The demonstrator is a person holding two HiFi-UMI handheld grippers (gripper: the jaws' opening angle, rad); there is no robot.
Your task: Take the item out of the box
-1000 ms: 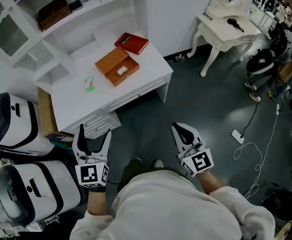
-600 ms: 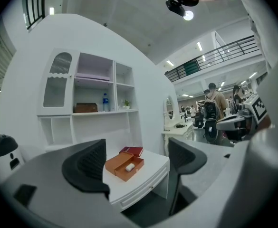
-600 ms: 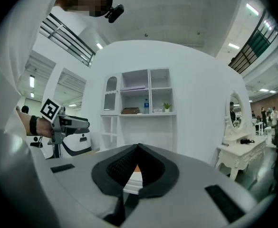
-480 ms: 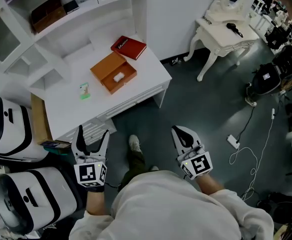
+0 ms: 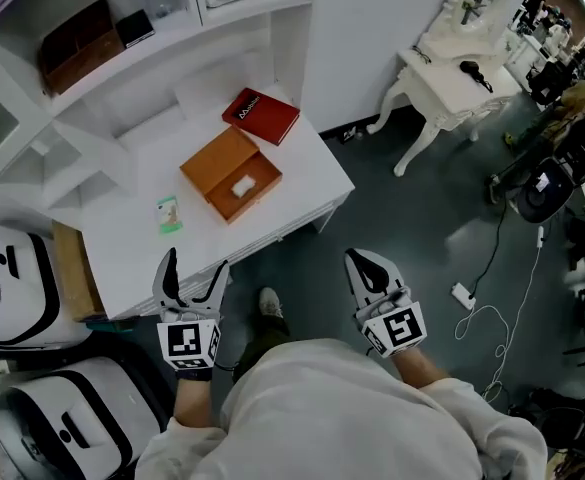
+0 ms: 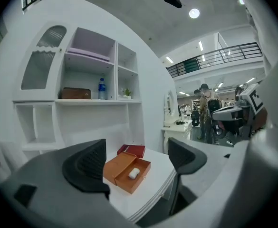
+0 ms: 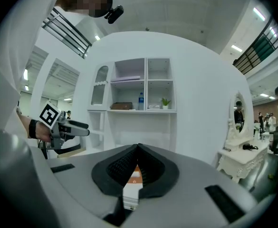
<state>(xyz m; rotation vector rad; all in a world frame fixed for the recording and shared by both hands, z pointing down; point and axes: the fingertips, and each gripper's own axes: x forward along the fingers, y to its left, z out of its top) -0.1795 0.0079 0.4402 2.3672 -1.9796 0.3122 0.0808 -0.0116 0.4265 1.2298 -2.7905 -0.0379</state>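
Observation:
An open orange box [image 5: 230, 175] lies on the white desk [image 5: 302, 183], with a small white item [image 5: 243, 185] in its tray. In the left gripper view the box [image 6: 124, 167] and the item [image 6: 133, 173] show between the jaws, well ahead. My left gripper [image 5: 190, 273] hovers open at the desk's near edge, empty. My right gripper [image 5: 365, 266] is shut over the floor to the right of the desk, holding nothing. In the right gripper view the gripper [image 7: 138, 151] has its jaws pressed together, and only a sliver of the orange box [image 7: 136, 176] shows past them.
A red box [image 5: 261, 115] lies behind the orange one, and a small green packet [image 5: 168, 214] sits to its left. Shelves [image 5: 122, 38] rise behind the desk. White machines [image 5: 22, 278] stand at the left. A dressing table [image 5: 462, 73] and floor cables [image 5: 492, 298] are at the right.
The desk and box have drawn slightly nearer and shifted right in the head view. Both grippers keep their poses: left open, right shut.

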